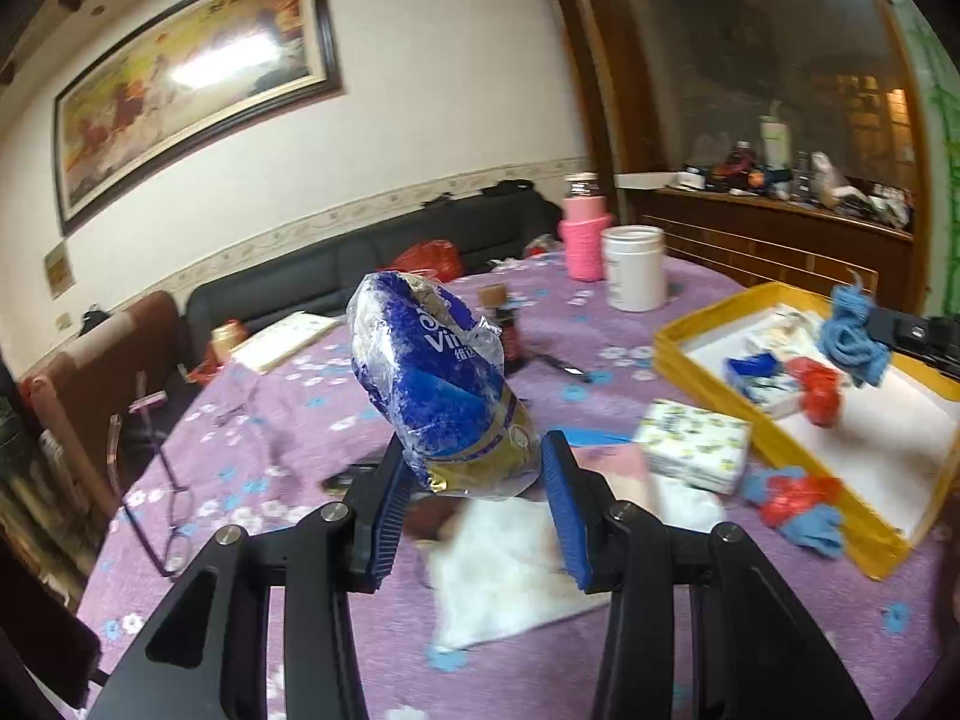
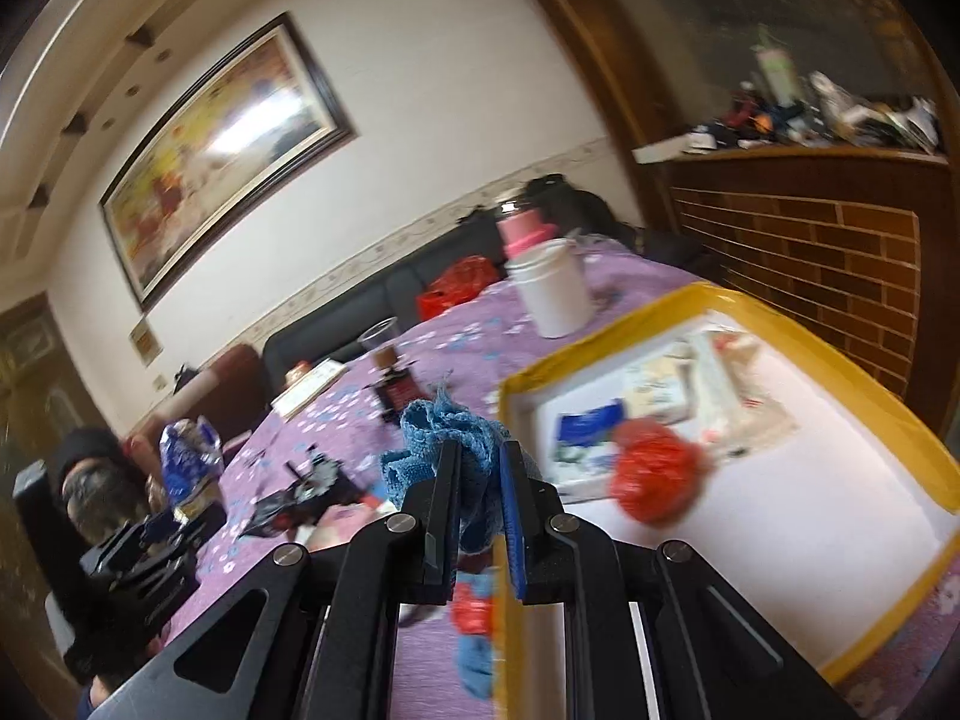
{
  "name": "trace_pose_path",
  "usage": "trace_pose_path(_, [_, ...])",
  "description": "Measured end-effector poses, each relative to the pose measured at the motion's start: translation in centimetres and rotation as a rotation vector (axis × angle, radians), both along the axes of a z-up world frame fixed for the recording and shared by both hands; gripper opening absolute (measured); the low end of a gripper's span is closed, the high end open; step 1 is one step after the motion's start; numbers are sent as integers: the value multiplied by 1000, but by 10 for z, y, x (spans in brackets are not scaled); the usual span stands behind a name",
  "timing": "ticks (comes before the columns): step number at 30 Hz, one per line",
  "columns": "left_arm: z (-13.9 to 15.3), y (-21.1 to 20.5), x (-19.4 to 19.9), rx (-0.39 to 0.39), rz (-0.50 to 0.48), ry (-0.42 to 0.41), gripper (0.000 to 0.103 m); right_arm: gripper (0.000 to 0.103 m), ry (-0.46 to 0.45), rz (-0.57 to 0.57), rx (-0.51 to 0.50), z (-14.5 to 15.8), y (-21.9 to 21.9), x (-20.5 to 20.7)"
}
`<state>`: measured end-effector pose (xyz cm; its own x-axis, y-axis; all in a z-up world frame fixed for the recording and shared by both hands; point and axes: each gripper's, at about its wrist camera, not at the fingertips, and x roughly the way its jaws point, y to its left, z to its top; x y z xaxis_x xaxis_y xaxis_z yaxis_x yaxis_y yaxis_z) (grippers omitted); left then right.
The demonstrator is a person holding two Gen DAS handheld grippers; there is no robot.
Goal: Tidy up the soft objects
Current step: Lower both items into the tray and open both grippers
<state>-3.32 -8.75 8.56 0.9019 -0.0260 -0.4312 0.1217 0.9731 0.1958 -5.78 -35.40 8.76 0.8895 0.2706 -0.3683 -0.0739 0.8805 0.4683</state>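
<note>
Between the left gripper fingers: wrapped tissue-roll pack, pinched low, leaning; top-heavy w/ slick film, could slip out. Right gripper fingers clamped on blue knit cloth, yellow tray just beyond; loose end may snag rim.

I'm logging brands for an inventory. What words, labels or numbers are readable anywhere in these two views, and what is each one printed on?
"Vin", cut off by a crease: white letters on the blue plastic tissue pack held in the left claw.
Small white characters below it on that pack: too blurred to read.
Patterned napkin pack on the table: no legible text.
White jar: print too small to read.
Small wall plaque: unreadable.
</note>
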Motion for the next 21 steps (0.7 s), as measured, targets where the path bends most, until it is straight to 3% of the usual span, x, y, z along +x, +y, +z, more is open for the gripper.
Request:
trace_pose_path(11, [7, -89, -13, -42, -214, 76, 42, 14, 19, -121, 63, -13, -63, -18])
trace_pose_path(21, [-24, -181, -2, -73, -396, 276, 42, 14, 36, -190, 88, -21, -100, -27])
